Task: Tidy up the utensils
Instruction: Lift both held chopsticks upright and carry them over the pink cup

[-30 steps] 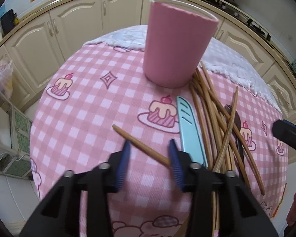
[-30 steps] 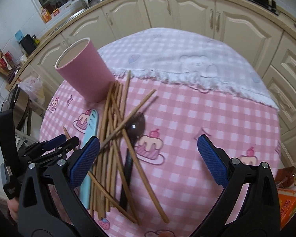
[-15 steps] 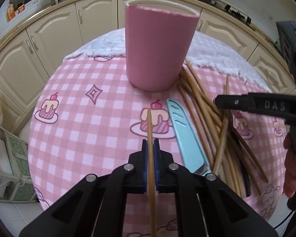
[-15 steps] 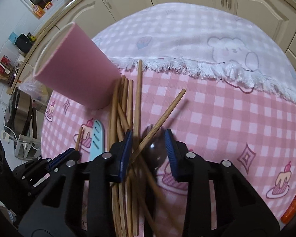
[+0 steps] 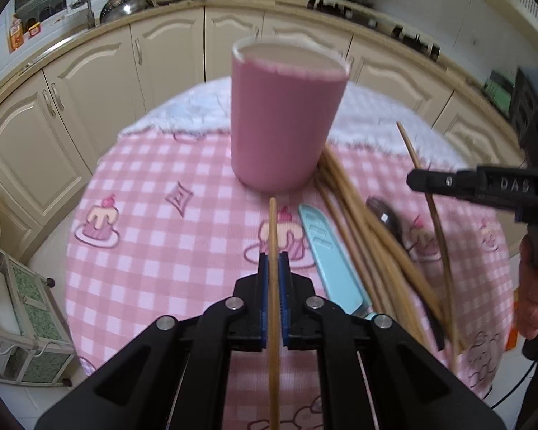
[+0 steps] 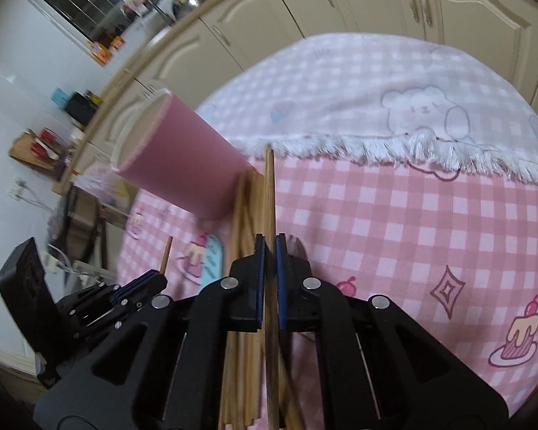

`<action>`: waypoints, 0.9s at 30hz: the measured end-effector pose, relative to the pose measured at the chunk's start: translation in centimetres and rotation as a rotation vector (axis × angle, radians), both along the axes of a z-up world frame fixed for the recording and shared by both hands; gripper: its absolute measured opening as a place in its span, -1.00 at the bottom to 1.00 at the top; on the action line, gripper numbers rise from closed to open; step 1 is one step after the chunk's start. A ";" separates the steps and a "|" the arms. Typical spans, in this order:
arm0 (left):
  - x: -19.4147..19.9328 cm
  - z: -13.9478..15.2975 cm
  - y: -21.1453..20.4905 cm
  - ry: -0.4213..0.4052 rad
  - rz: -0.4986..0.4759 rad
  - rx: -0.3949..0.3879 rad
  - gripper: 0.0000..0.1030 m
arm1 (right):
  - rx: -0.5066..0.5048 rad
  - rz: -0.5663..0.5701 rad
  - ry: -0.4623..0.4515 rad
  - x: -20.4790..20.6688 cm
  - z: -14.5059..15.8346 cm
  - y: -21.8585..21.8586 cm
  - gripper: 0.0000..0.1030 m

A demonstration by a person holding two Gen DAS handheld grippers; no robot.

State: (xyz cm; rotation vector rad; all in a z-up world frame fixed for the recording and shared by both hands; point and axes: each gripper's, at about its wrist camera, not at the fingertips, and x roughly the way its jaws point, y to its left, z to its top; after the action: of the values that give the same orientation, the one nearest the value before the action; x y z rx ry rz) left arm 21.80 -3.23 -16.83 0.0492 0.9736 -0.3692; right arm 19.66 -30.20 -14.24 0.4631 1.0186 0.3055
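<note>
Chopsticks in both claws. My left claw [image 5: 273, 268] is clenched on one wooden chopstick [image 5: 273, 236], which runs straight up between the blue pads [image 5: 263, 286] and points toward the pink cup [image 5: 287, 122]. My right claw [image 6: 269, 251] is clenched on another chopstick [image 6: 269, 193], its far tip reaching the white fringe of the lighter cloth [image 6: 376, 82] on the far part of the desk.

Pink cup stands upright toward the far edge of the desk, on the pink checked cloth [image 5: 154, 236]. Just right of its base lies the loose bundle of chopsticks [image 5: 358, 229], fanned toward the near right edge. A light blue utensil [image 5: 326, 251] lies flat between my held chopstick and the bundle. A dark spoon [image 5: 385, 215] sits among the sticks, partly covered. In the left view I see the hand [image 5: 534, 286] gripping the right claw's handle at the right edge.
</note>
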 end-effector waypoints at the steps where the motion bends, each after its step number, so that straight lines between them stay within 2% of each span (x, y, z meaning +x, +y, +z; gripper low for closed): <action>1: -0.2 0.6 0.2 -0.014 0.000 -0.020 -0.90 | 0.009 0.001 -0.016 -0.2 0.4 -0.2 -0.88; 7: -1.2 4.5 1.6 -0.126 0.006 -0.109 -0.90 | 0.093 0.000 -0.133 -1.5 3.6 -0.9 -0.88; 14: -2.1 9.2 2.5 -0.277 0.023 -0.184 -0.90 | 0.125 0.027 -0.277 -2.2 7.7 -0.1 -0.88; 21: -2.0 13.8 2.6 -0.446 0.060 -0.234 -0.90 | 0.120 0.042 -0.387 -1.9 11.9 0.5 -0.88; 27: -0.2 18.4 2.1 -0.602 0.103 -0.266 -0.90 | 0.078 0.053 -0.517 -1.0 17.4 0.8 -0.88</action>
State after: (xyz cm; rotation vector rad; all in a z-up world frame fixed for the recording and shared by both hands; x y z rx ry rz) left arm 21.60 -1.14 1.61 -0.1262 0.3264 -0.3565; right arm 18.63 -29.37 3.14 0.3993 0.5159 0.4847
